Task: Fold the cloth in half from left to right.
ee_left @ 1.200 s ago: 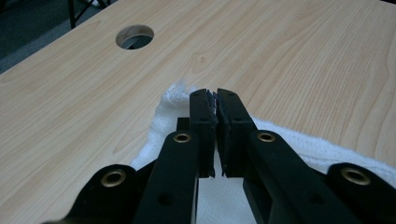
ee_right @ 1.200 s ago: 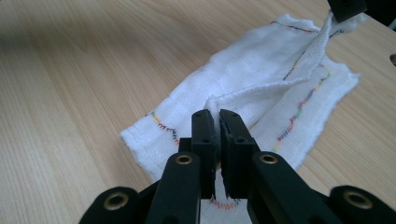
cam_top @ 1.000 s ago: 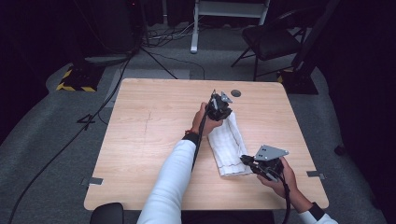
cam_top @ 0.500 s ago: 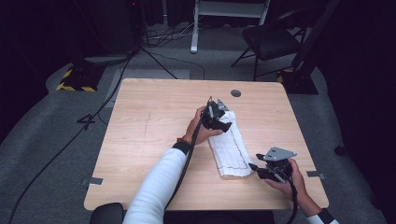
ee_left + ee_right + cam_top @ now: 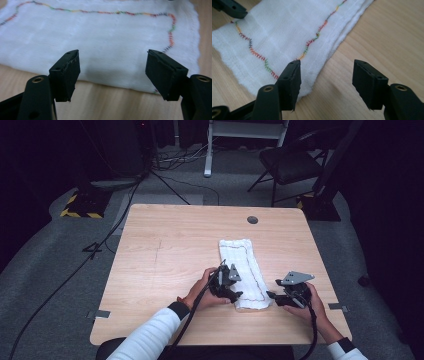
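A white folded towel (image 5: pixel 241 265) with multicoloured wavy stitching lies flat as a long strip on the wooden table (image 5: pixel 170 255), right of centre. My left gripper (image 5: pixel 235 294) is open at the towel's near left edge; in the left gripper view the towel (image 5: pixel 100 32) lies just beyond the left gripper (image 5: pixel 113 53). My right gripper (image 5: pixel 272 296) is open beside the towel's near right corner. In the right gripper view the towel (image 5: pixel 282 32) passes under the left finger of the right gripper (image 5: pixel 327 62), and part of the left gripper (image 5: pixel 229 8) shows at top left.
A round cable hole (image 5: pixel 252 220) sits near the table's far edge. A dark chair (image 5: pixel 290 165) and a white stand (image 5: pixel 245 130) are beyond the table. Cables (image 5: pixel 100 245) run across the grey floor at left.
My left gripper has drawn back from the towel's far end to its near left edge. The right gripper has shifted slightly right, off the towel. The towel now lies straighter.
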The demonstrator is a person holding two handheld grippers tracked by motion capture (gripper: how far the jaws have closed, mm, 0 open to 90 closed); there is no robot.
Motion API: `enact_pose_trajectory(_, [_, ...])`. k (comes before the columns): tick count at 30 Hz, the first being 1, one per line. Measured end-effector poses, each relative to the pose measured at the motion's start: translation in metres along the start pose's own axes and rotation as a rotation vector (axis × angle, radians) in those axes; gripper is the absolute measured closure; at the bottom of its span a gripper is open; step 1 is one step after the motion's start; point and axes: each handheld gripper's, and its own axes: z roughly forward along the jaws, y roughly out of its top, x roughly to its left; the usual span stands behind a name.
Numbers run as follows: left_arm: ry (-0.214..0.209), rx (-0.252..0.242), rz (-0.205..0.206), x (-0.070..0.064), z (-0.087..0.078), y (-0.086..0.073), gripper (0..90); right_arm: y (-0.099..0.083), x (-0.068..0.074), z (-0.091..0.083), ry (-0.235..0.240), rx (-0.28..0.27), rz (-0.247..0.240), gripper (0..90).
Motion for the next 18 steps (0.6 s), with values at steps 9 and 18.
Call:
enact_pose_trajectory(9, [0.002,0.034,-0.013,-0.006,-0.003,-0.017,26.4,-0.004,0.000,0.007,0.034,0.045,-0.009,40.2])
enact_pose_trajectory(18, [0.014,0.066,-0.016,-0.007,-0.012,-0.030,23.9,-0.002,0.007,0.010,0.073,0.044,-0.026,42.1])
